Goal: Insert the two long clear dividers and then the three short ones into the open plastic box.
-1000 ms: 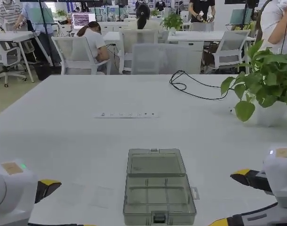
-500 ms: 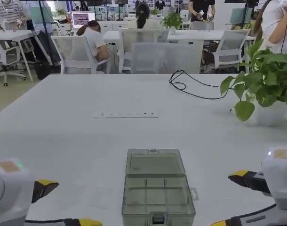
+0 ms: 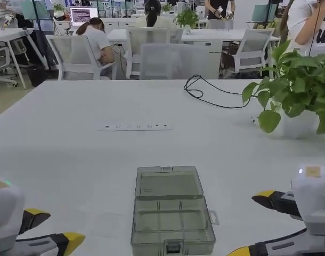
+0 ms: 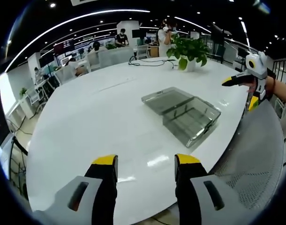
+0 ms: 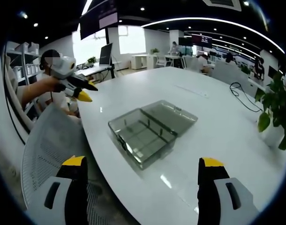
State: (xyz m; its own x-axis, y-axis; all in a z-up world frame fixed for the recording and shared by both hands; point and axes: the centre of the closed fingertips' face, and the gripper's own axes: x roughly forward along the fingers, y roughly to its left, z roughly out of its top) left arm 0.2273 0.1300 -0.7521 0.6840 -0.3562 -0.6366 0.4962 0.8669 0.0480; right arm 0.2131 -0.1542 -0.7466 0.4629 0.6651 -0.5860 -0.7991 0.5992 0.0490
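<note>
A broad white worktable [image 3: 72, 160] stands in an open-plan office. At its near edge the left gripper [image 4: 145, 161] has its yellow-tipped jaws spread and empty, and the right gripper [image 5: 143, 163] likewise holds its jaws wide apart on nothing. Between the two, close to the front edge, sits the smoke-tinted clear plastic box [image 3: 172, 218], its lid laid open flat on the far side, touched by neither gripper. Farther back lie a slim white power strip [image 3: 134, 127] and a looped black cable [image 3: 205, 90], with a leafy green plant in a white pot [image 3: 295, 96] at the right.
</note>
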